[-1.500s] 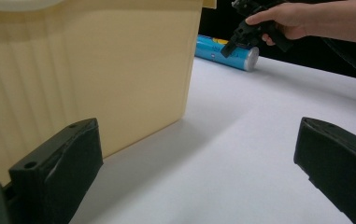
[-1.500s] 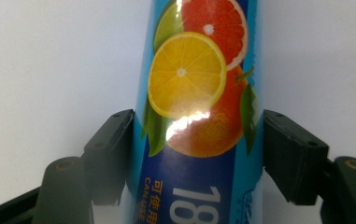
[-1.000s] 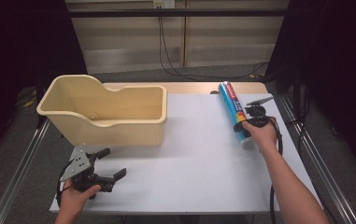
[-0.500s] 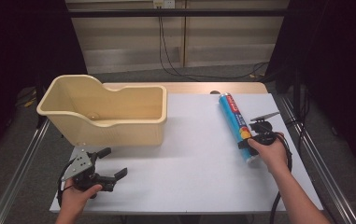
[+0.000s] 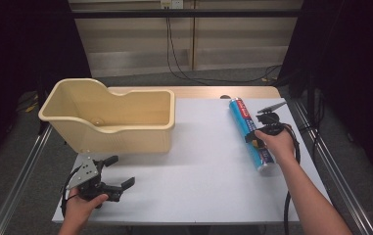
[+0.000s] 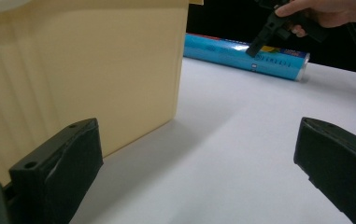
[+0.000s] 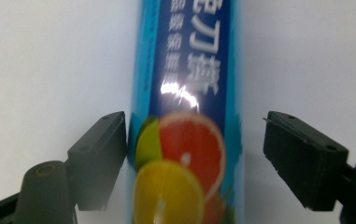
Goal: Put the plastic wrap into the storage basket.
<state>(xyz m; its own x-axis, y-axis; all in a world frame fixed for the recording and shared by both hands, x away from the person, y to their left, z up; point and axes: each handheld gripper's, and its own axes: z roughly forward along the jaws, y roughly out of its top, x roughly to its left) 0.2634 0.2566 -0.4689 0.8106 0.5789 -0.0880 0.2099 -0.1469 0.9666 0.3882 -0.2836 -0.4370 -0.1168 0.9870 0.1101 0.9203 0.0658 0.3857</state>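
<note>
A blue tube (image 5: 245, 125) printed with citrus fruit lies on the white table (image 5: 198, 176) at the right, pointing away from me. My right gripper (image 5: 258, 136) hovers over its near half. In the right gripper view its jaws have just been opening and stand on either side of the tube (image 7: 189, 60). The left pad is at the tube's edge and the right pad is clear of it, so the right gripper (image 7: 196, 121) is open. My left gripper (image 5: 121, 171) rests open at the front left with nothing in it (image 6: 199, 128).
A tall beige plastic bin (image 5: 110, 134) stands at the back left, just beyond the left gripper, and its wall (image 6: 73, 70) is close in the left gripper view. Metal rails run along both table sides. Cables hang behind the table.
The right hand has slid from the tube's far end toward its near half. The tube has shifted slightly nearer and more of it shows. The left gripper has stayed put.
</note>
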